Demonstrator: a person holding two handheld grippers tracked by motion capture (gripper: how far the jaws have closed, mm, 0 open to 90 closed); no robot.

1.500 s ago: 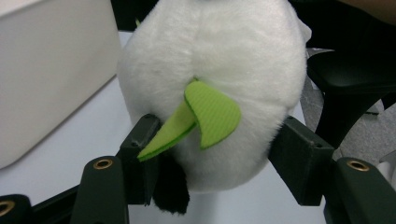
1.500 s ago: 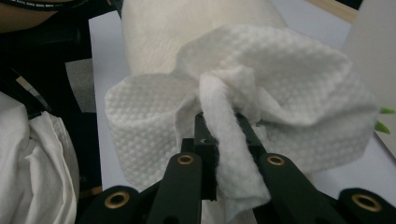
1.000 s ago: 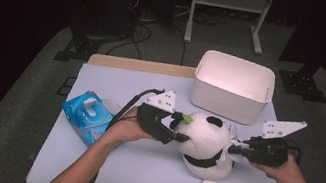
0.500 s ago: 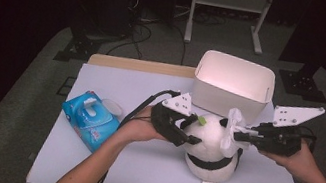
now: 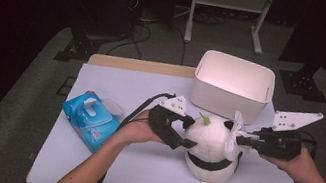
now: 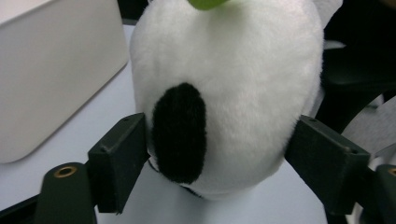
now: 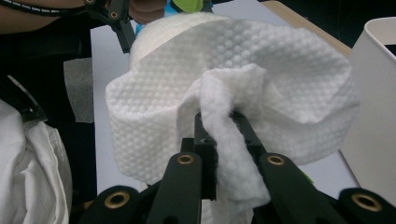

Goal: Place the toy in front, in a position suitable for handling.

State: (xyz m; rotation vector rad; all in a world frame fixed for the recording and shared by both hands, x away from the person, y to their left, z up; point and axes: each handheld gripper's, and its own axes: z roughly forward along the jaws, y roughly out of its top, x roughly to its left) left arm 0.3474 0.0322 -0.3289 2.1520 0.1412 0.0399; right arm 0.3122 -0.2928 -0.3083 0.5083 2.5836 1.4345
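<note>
High view shows the white plush toy (image 5: 210,145) standing on the table (image 5: 98,161) just in front of the white bin (image 5: 233,83), between both grippers. The right gripper (image 5: 239,139) is pinched tight on a white wipe (image 7: 233,93) held against the toy's side; wiping well likely means keeping that pinch firm and stroking with the cloth's free folds, not the jaw tips. The left gripper (image 6: 219,154) has just been opening; its pads flank the toy's lower body without clearly pressing, so it should close again to steady the toy. A blue wipe pack (image 5: 87,119) lies well to the left.
</note>
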